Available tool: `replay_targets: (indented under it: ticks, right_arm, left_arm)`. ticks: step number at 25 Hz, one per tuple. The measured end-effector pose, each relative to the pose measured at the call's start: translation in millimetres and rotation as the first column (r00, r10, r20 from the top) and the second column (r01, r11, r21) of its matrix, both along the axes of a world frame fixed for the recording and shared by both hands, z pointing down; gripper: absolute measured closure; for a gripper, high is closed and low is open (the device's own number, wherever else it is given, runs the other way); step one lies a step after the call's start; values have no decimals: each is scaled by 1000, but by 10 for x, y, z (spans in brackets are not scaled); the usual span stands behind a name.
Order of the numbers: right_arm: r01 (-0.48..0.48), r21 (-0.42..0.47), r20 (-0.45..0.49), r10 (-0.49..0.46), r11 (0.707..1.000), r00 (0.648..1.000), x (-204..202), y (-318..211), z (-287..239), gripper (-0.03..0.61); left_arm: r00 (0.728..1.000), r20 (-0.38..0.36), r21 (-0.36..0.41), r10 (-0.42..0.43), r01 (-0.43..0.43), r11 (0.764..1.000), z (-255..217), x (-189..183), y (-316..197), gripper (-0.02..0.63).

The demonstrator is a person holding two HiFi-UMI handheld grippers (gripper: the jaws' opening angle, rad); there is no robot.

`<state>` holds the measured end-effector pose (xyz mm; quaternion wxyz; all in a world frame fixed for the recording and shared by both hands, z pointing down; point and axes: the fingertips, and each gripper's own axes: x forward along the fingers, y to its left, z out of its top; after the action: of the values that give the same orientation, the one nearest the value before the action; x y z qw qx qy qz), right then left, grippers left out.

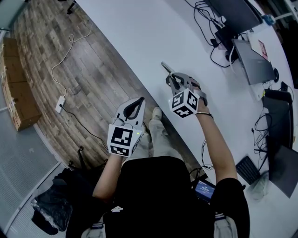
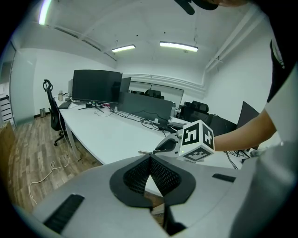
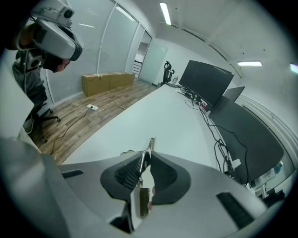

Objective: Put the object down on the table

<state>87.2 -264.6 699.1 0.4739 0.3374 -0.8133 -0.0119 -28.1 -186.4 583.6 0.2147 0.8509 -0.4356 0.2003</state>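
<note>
The right gripper (image 1: 171, 80) points down at the near edge of the white table (image 1: 139, 32); its jaws are pinched on a flat metal tool (image 1: 165, 68), a thin shiny strip; in the right gripper view the strip (image 3: 150, 145) stands on edge between the ribbed pads (image 3: 132, 171) and sticks out past the tips of the right gripper (image 3: 145, 155); whether its far end touches the tabletop cannot be told. The left gripper (image 1: 138, 102) hangs nearer and to the left, over the wooden floor (image 1: 93, 74) just off the table's edge; the jaws of the left gripper (image 2: 150, 161) are pressed together at the tips with nothing between them. Dark monitors (image 1: 235, 14) and cables (image 1: 219, 46) lie at the table's far right; cardboard boxes (image 1: 16, 88) stand on the floor at far left.
</note>
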Motion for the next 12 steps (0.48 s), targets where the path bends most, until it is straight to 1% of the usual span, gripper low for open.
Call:
replay_targets:
  ticks: [6, 9, 12]
  right_arm:
    - [8, 23, -6, -8, 1000, 1000, -35, 28, 23, 517]
    - [10, 28, -8, -10, 1000, 1000, -47, 31, 36, 515]
    - [15, 8, -7, -15, 1000, 1000, -51, 48, 83, 501]
  left_arm:
    - [1000, -7, -21, -15, 15, 1000, 20, -18, 34, 600]
    - [1000, 6, -12, -20, 20, 1000, 60, -50, 51, 600]
    - [1000, 2, -20, -28, 28, 999, 91, -41, 63, 600]
